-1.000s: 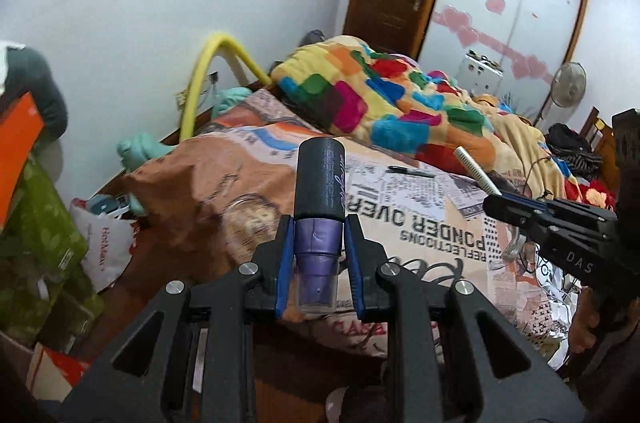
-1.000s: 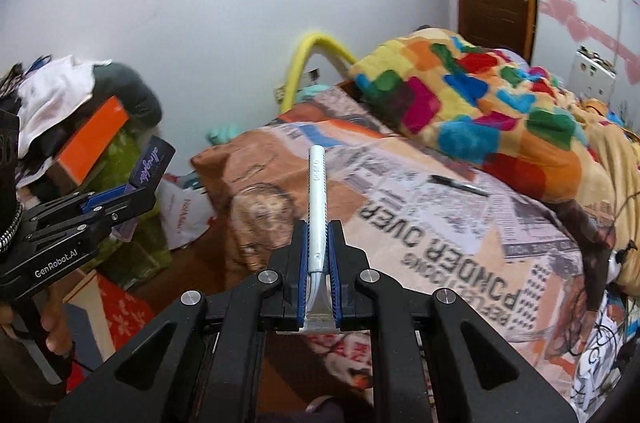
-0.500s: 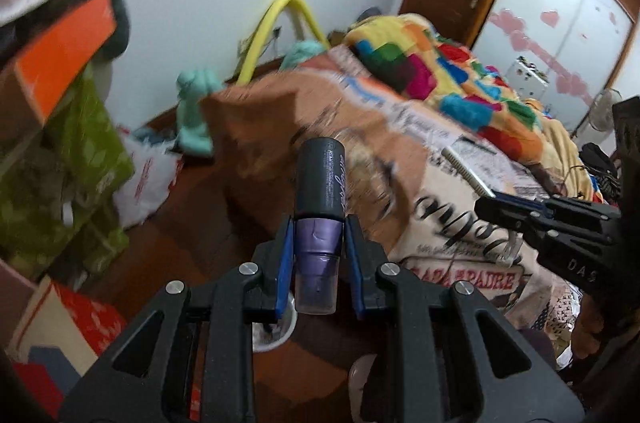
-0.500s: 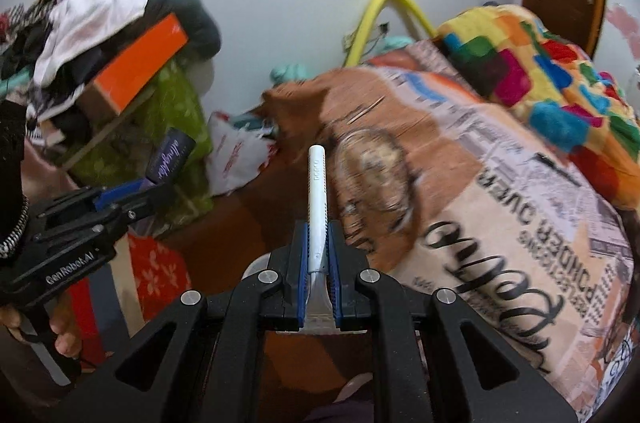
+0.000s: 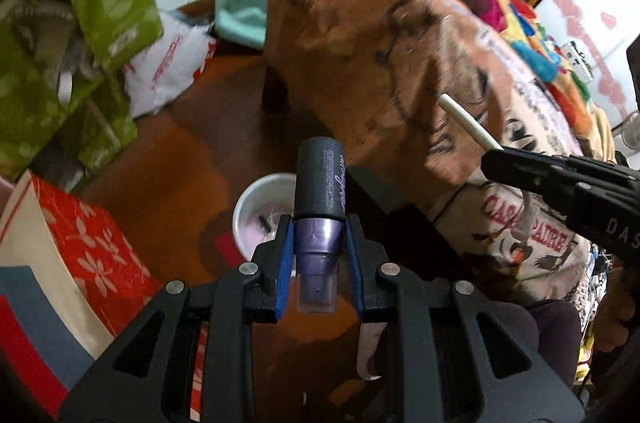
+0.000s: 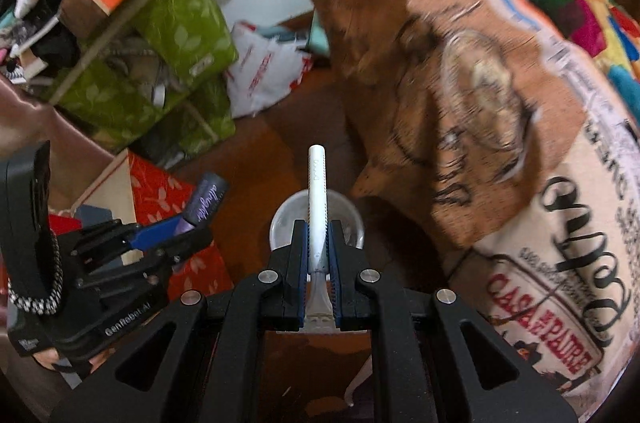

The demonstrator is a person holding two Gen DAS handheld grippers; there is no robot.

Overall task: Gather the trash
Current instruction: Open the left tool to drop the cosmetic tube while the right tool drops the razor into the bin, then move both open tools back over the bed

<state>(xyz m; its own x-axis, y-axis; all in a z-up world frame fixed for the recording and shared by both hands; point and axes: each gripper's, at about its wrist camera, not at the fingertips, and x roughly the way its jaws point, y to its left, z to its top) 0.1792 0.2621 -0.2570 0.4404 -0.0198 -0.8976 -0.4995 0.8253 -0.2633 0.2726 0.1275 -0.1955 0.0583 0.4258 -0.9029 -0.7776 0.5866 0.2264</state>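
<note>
My left gripper [image 5: 318, 235] is shut on a dark purple tube [image 5: 321, 183] with a black cap; it also shows in the right wrist view [image 6: 206, 201]. My right gripper [image 6: 318, 243] is shut on a thin white razor-like stick [image 6: 317, 191], which also shows in the left wrist view [image 5: 468, 121]. Both grippers hang above a small white bin [image 5: 256, 207] on the wooden floor; the bin sits just beyond the right fingertips [image 6: 286, 219]. Some litter lies inside it.
A bed with a newspaper-print cover [image 6: 500, 143] fills the right side. Green bags [image 6: 176, 23], a white plastic bag [image 6: 264, 67] and a red floral box [image 5: 88, 243] crowd the left. Brown wooden floor [image 5: 180, 163] lies between.
Both grippers have swung down and left from above the bed toward the floor. The white bin has come into view beneath them. Both still hold their items.
</note>
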